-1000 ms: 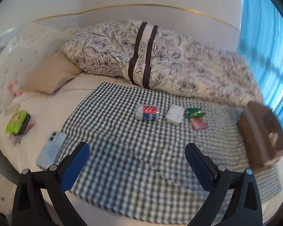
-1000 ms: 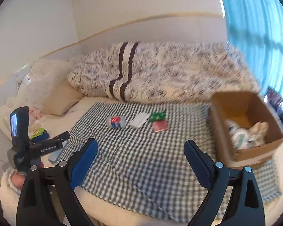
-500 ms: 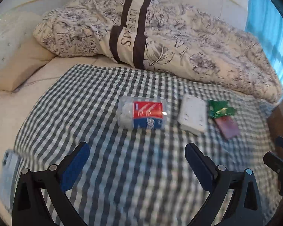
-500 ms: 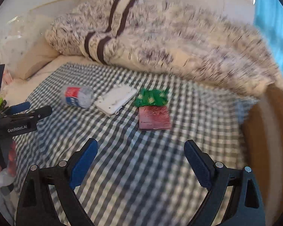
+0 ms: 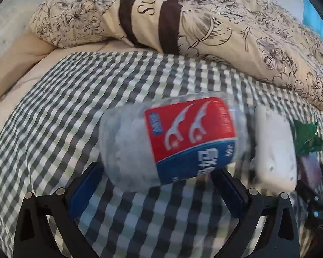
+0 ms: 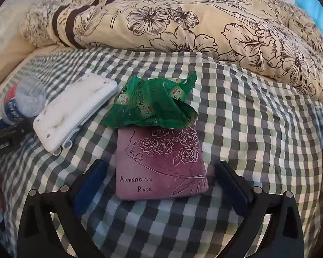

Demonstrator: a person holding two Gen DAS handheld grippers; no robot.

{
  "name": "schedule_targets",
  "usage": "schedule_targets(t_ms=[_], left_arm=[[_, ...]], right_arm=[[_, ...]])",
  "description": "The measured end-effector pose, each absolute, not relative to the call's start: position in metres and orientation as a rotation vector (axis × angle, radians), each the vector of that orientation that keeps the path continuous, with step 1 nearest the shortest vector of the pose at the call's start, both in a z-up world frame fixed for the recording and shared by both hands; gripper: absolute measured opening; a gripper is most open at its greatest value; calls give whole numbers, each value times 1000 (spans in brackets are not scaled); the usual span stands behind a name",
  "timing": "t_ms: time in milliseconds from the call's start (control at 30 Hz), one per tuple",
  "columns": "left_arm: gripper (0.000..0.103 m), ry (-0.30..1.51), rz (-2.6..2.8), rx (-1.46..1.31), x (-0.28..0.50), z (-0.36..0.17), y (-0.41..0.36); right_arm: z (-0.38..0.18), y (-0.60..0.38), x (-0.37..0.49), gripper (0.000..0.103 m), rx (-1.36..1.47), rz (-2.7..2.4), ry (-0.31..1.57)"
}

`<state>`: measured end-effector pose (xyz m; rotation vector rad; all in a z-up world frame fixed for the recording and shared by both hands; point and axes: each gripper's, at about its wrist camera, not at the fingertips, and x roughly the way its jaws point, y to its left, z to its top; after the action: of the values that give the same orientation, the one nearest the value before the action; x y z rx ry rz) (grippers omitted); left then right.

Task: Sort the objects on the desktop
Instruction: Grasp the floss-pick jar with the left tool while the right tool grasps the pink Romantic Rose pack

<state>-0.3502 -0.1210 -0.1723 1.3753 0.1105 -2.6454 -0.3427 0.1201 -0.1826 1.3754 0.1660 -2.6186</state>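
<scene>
Checked cloth (image 5: 53, 107) fills both frames; left gripper (image 5: 157, 185) gapes at floss bag (image 5: 168, 142), right gripper (image 6: 159, 182) gapes around purple card (image 6: 159, 163), centre.

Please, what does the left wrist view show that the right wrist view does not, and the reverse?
Only the left wrist view shows the red and blue label of the floss pick jar face on, between the open fingers of the left gripper.

Only the right wrist view shows the "Romantic Rose" purple packet clearly, between the open fingers of the right gripper.

Both show the white case, green wrapper, checked cloth and floral duvet.
</scene>
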Motion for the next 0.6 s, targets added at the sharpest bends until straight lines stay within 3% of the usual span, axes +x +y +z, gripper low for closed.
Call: schedule_targets(t_ms=[267, 433, 467, 500, 567, 600], left_arm=[[103, 114, -2690, 1363, -349, -159, -101], [103, 270, -2629, 1399, -365, -163, -112], [100, 310, -2614, 1398, -365, -163, -113], [91, 338, -2602, 1387, -365, -164, -114], [91, 338, -2606, 1374, -363, -164, -114], [91, 321, -2616, 1372, -362, -164, -114]], right_arm=[[-182, 123, -334, 97, 1336, -2653, 176], [-182, 122, -335, 97, 1322, -2658, 171], [-182, 122, -335, 97, 1321, -2658, 171], [-181, 122, -334, 97, 1316, -2658, 167], [-179, 124, -333, 96, 1309, -2662, 160], [-178, 125, -332, 90, 1303, -2671, 158]])
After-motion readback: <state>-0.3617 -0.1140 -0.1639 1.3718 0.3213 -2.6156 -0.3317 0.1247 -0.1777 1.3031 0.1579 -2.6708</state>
